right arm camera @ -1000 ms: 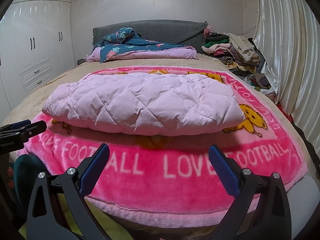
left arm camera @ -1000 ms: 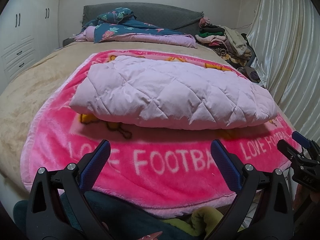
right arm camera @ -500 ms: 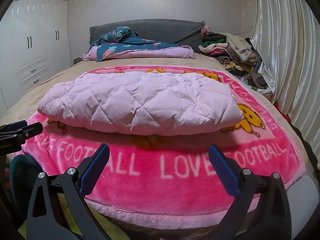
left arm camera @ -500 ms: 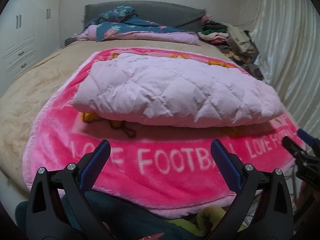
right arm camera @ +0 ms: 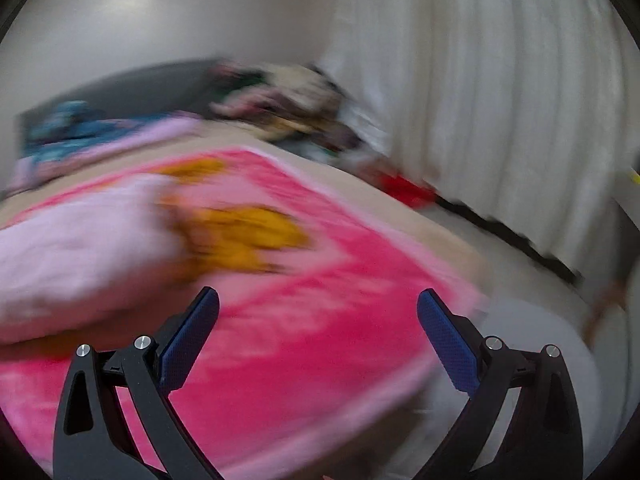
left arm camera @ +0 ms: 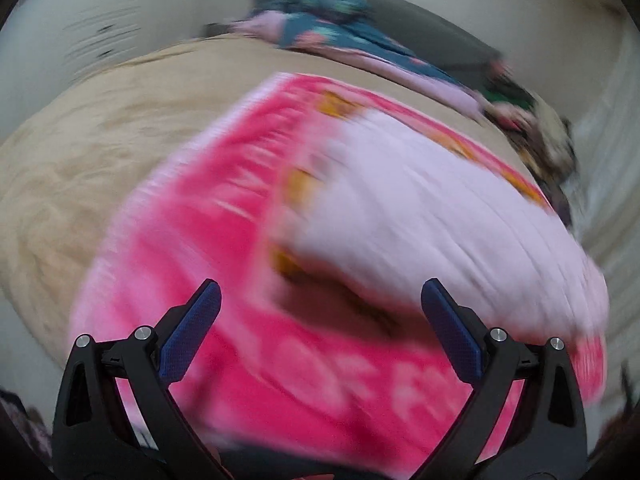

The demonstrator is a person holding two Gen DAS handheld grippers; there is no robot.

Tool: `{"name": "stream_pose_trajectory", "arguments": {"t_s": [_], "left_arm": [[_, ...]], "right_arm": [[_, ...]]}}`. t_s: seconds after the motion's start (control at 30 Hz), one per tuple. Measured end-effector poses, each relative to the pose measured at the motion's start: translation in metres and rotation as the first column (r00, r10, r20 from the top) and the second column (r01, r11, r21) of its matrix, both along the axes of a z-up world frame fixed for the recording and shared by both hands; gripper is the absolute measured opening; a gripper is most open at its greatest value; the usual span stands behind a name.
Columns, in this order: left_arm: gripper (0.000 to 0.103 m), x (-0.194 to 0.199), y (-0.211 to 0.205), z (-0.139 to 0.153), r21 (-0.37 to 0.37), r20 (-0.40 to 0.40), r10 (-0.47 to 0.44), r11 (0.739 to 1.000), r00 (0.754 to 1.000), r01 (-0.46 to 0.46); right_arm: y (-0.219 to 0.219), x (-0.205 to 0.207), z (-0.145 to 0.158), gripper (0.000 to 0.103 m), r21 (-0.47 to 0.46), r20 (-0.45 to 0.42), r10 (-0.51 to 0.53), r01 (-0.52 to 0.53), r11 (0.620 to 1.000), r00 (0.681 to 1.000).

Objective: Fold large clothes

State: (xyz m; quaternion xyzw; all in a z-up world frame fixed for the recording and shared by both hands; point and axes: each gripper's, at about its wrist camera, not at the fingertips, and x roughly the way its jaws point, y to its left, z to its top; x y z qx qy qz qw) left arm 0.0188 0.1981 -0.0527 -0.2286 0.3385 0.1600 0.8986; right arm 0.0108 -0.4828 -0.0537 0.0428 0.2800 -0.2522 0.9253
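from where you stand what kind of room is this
Most likely a home bedroom: a bed under a beige cover and a pink blanket, white curtains along one side, and clothes piled at the head end. Both views are blurred.

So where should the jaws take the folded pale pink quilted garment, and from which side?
Probably the two short ends of the pale pink quilted garment, one gripper each: left gripper at the left end, right gripper at the right end. It lies as a long thick bundle across the pink blanket, and both jaws are open, though blur hides the edges.

Blurred pink blanket (right arm camera: 320, 300) beneath wide-spread, empty right gripper (right arm camera: 318, 308)
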Motion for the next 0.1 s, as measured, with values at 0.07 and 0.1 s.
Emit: {"name": "stream_pose_trajectory", "arguments": {"t_s": [0.07,0.1], "left_arm": [[0.094,0.011,0.060,-0.002,0.007,-0.033,0.126,0.992,0.991,-0.126],[0.094,0.014,0.080,-0.002,0.007,-0.034,0.161,0.987,0.986,-0.161]], "right_arm": [[-0.069,0.002,-0.021,0.099,0.054,-0.078,-0.149,0.153,0.987,0.986],[-0.107,-0.002,-0.033,0.099,0.068,-0.121,-0.227,0.236,0.969,0.966]]}}
